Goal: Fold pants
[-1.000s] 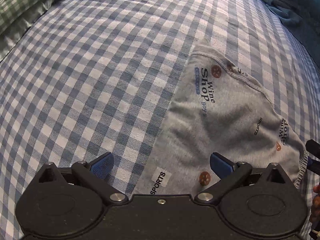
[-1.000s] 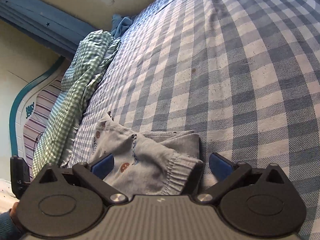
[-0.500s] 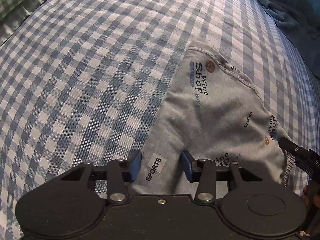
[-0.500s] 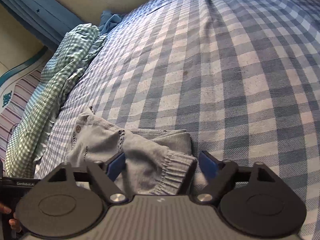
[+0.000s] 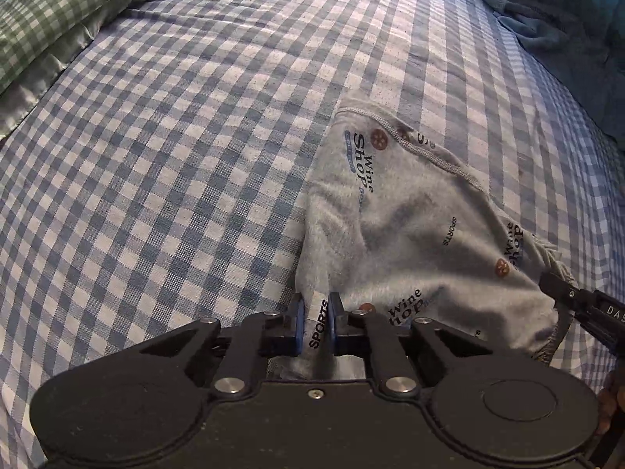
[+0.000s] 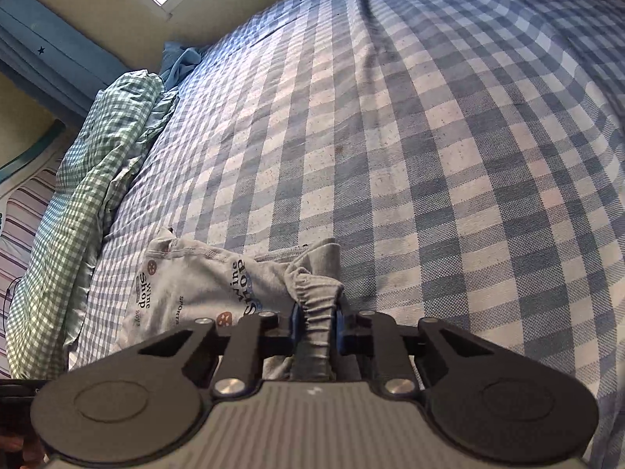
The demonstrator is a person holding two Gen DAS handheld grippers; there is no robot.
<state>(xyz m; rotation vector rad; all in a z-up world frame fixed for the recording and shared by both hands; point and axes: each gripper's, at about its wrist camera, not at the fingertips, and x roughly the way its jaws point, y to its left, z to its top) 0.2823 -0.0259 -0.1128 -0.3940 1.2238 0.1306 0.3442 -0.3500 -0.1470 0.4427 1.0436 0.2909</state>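
Through the left wrist camera we see the grey printed pants (image 5: 410,226) already gathered into a compact, roughly folded bundle on the blue checked bedsheet (image 5: 175,156), spreading ahead and to the right of our fingers, so we judge at least one fold is made and the bundle must yet be carried over or squared up into its final shape. Our left gripper (image 5: 315,322) is closed down to a narrow slit, its blue pads (image 5: 299,324) pinching the near edge of the cloth right where the "SPORTS" label (image 5: 318,328) sits between them. Far off to the upper left of the fingers lies a green checked pillow (image 5: 47,11); at the right edge the other tool's dark tip meets the far corner of the garment. Through the right wrist camera the pants (image 6: 187,285) lie ahead and to the left of the fingers, rumpled rather than flat, which tells us smoothing is left to do. Our right gripper (image 6: 315,322) is likewise drawn nearly together, clamping the ribbed elastic band (image 6: 316,301) of the garment, which bunches up between the pads and rises just beyond them. Open bedsheet (image 6: 449,156) stretches ahead and to the right, giving us room to lay the next fold.
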